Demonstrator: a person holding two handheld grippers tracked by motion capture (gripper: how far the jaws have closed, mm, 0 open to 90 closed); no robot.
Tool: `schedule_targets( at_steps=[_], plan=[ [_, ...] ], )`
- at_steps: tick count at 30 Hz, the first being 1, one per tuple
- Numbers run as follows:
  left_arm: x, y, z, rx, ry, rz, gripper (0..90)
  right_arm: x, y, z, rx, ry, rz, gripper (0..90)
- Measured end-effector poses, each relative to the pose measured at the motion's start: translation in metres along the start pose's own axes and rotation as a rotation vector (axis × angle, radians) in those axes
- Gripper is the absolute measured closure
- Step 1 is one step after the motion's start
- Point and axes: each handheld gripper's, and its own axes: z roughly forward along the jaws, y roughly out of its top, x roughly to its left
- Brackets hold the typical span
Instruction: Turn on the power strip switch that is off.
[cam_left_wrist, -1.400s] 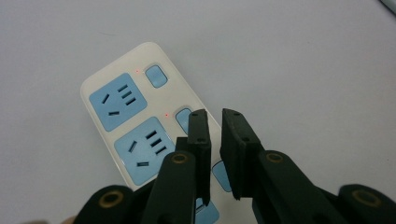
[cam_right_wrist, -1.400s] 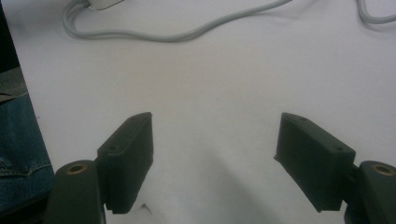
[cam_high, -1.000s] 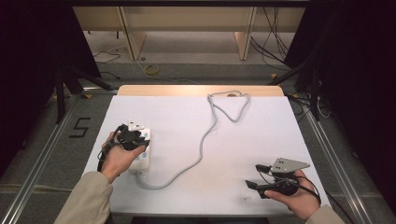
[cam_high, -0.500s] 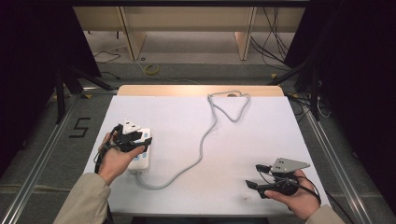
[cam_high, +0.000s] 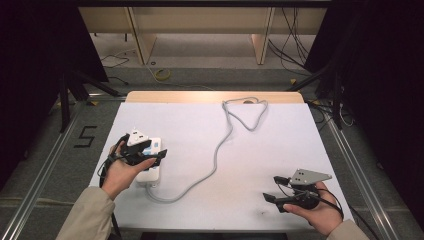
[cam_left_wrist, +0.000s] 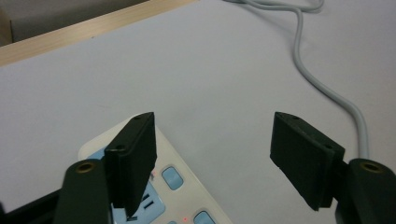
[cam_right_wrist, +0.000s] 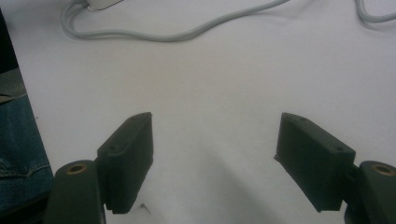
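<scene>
A white power strip (cam_high: 148, 172) with pale blue switches (cam_left_wrist: 172, 177) lies at the table's left. Its grey cable (cam_high: 218, 150) curves off to the back. My left gripper (cam_high: 159, 153) hovers right over the strip. Its jaws have just been opening and now stand wide apart (cam_left_wrist: 212, 135), with bare table between them. The left-hand jaw hangs over the strip's sockets, and no pad presses on anything. My right gripper (cam_high: 272, 188) rests near the front right corner, open (cam_right_wrist: 215, 140) over bare table.
The cable loops near the table's wooden back edge (cam_high: 245, 107), and part of it crosses the top of the right gripper view (cam_right_wrist: 187, 35). Blue jeans (cam_right_wrist: 18, 144) show at the table's near edge. White table surface (cam_high: 280, 140) spreads between the two hands.
The left gripper's jaws look spread wider over the power strip than before. Both hands stay where they were.
</scene>
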Motion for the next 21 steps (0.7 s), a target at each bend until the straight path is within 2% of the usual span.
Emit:
schedule_targets(
  at_steps=[8, 15, 21],
  plan=[
    [-0.003, -0.002, -0.004, -0.03, -0.014, 0.036, 24.1, 0.0, 0.0, 0.0, 0.0, -0.001, 0.0, 27.9],
    [-0.007, -0.006, -0.007, -0.033, -0.032, 0.063, 21.1, -0.001, 0.0, 0.001, -0.002, 0.0, 0.0, 27.9],
    [-0.008, -0.01, -0.011, -0.037, -0.038, 0.068, 20.3, -0.001, 0.0, 0.001, -0.002, 0.0, -0.002, 27.8]
  ],
)
